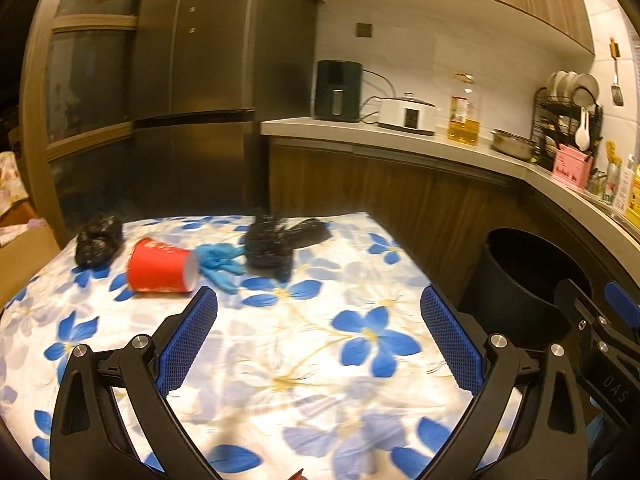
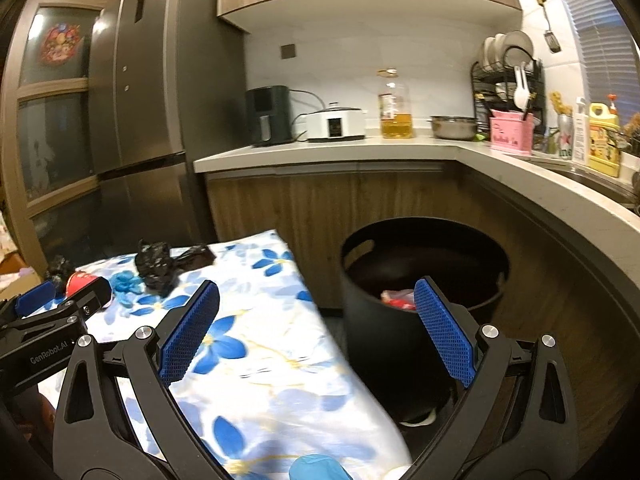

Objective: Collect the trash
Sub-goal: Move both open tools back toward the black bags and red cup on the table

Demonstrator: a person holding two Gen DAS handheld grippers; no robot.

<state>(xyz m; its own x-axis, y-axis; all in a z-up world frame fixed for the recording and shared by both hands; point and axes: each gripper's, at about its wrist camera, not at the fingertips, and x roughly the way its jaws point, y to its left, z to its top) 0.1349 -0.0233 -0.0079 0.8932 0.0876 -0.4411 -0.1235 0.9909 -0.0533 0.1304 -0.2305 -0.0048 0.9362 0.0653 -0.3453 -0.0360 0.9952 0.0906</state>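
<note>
On the flowered tablecloth (image 1: 280,360) lie a tipped red paper cup (image 1: 162,266), a crumpled blue glove (image 1: 220,260), a black plastic bag (image 1: 276,246) and a second black wad (image 1: 98,240) at the far left. My left gripper (image 1: 320,300) hovers open over the cloth, short of the cup, with nothing between its fingers. My right gripper (image 2: 316,292) is open and empty, straddling the table's right edge and the black bin (image 2: 420,280). Red and white trash (image 2: 398,299) lies inside the bin. The right view also shows the cup (image 2: 80,282), glove (image 2: 126,284) and bag (image 2: 160,262).
A grey countertop (image 2: 360,150) carries an air fryer (image 2: 268,114), cooker (image 2: 336,124), oil bottle (image 2: 394,106), metal bowl (image 2: 454,126) and dish rack (image 2: 508,80). A dark fridge (image 2: 160,92) stands behind the table. A cardboard box (image 1: 24,256) sits left of the table.
</note>
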